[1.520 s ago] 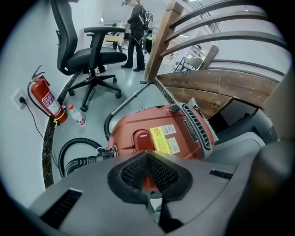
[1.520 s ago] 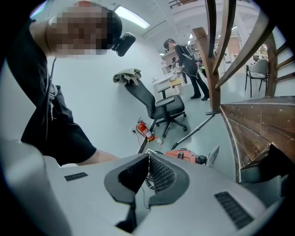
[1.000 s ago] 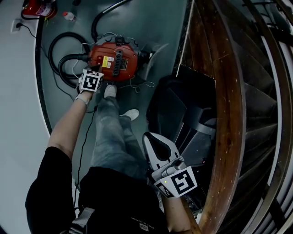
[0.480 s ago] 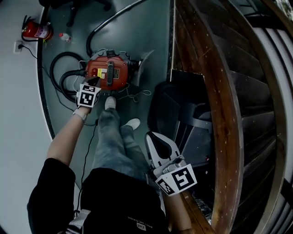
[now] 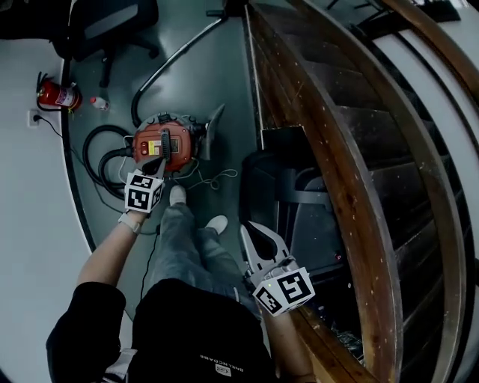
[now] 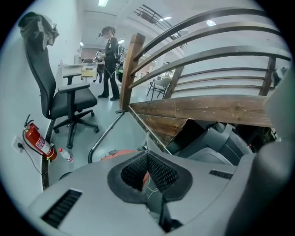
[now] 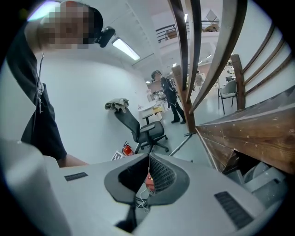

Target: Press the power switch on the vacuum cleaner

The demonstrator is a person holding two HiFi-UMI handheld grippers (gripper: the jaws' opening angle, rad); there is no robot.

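Left gripper view has the left hand-held gripper [image 6: 147, 156] with its jaws pressed together at the tips, and nothing is pinched between them. Just past the tips a strip of the red vacuum cleaner [image 6: 117, 153] is seen low on the floor. In the head view this hand-held gripper [image 5: 156, 164] is held over the near edge of the vacuum cleaner [image 5: 166, 141]; whether the casing is touched cannot be told, and the power switch cannot be made out.

The right hand-held gripper [image 7: 149, 159] is likewise closed on nothing. In the head view it [image 5: 251, 230] is held by the person's waist, well apart from the vacuum cleaner and beside the wooden staircase [image 5: 340, 179].

The vacuum cleaner is stood on the grey floor [image 5: 224, 67] near the staircase's foot. A black hose [image 5: 114, 155] is coiled at its left, and a metal tube [image 5: 161, 63] is curved away beyond it. A red fire extinguisher [image 5: 54, 96] is set at the floor's edge by the white wall, with an office chair [image 5: 112, 19] farther off.
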